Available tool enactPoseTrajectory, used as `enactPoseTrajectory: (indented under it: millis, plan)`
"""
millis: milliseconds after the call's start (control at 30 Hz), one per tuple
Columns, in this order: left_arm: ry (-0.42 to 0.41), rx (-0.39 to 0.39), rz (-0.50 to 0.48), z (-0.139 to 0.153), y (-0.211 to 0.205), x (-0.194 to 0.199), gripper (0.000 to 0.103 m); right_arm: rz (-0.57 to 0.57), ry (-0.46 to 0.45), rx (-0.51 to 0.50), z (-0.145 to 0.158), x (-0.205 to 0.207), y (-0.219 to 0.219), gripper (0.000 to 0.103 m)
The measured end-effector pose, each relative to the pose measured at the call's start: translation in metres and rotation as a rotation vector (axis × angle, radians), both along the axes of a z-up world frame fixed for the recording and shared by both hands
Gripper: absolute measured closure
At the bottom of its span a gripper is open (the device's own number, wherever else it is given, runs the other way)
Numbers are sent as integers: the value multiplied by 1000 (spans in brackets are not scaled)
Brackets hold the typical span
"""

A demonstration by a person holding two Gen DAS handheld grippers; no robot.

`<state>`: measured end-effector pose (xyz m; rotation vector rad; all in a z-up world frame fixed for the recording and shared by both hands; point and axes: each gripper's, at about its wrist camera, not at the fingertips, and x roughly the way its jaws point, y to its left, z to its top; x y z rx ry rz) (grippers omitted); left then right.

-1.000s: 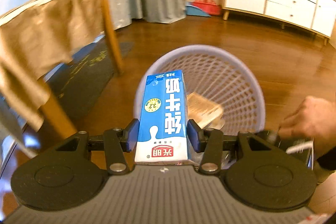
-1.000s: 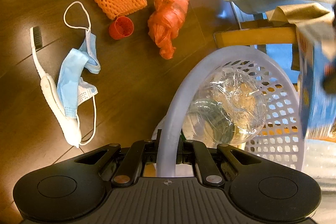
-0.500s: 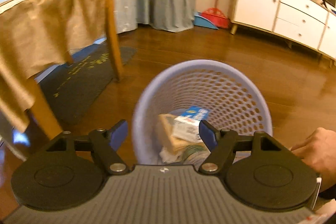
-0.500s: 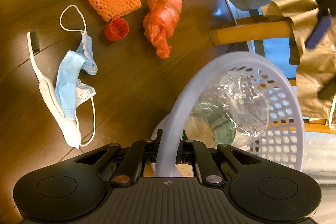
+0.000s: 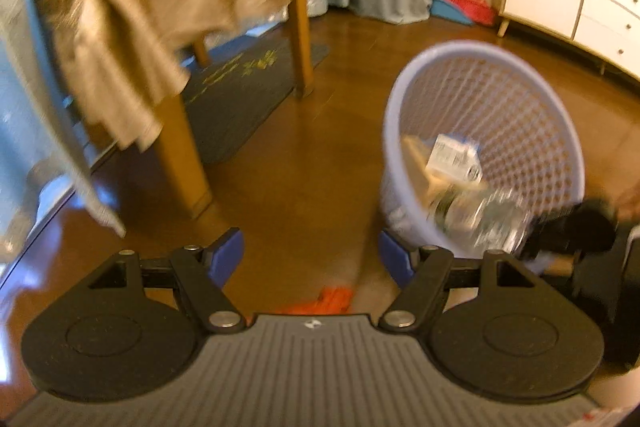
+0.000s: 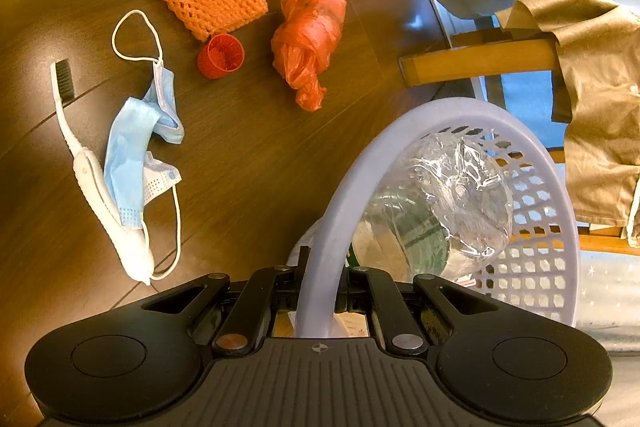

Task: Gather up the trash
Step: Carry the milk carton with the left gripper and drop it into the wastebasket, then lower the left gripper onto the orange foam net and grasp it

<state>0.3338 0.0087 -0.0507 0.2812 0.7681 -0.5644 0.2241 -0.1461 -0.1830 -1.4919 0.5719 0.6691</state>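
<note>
Part of the trash was already collected. In the left wrist view the basket lay at two o'clock, and a carton was seen inside it on top of a brown packet and crumpled clear plastic. The left gripper was spread wide with nothing between its blue pads; only bare floor and a scrap of orange at six o'clock showed in the gap.

In the right wrist view the right gripper was clamped on the near rim of the basket, which filled the frame from four to six o'clock.

The rest was left on the floor. An orange net lay at eleven o'clock, with a red cap just below it. An orange bag lay at twelve o'clock. A blue mask lay at nine o'clock, draped over a white toothbrush. All five were well apart from the basket.

By this count five pieces remained, so the task was judged under half done. With the basket steadied by the right gripper, the free left one seemed due for the next pick.
</note>
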Motion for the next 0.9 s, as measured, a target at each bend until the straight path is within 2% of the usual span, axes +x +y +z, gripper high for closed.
enactPoseTrajectory:
  millis: [200, 300, 500, 733, 900]
  plan:
    - [63, 70, 17, -36, 30, -26, 32, 4, -1, -8, -1, 0, -1, 100]
    - [87, 110, -6, -58, 37, -42, 28, 2, -1, -7, -1, 0, 0, 100]
    - [159, 162, -32, -105, 46, -68, 28, 3, -1, -10, -1, 1, 0, 99]
    - [162, 198, -94, -141, 35, -90, 28, 7, -1, -15, -2, 1, 1, 99]
    - [138, 280, -163, -164, 22, -93, 31, 4, -1, -13, -2, 2, 1, 99]
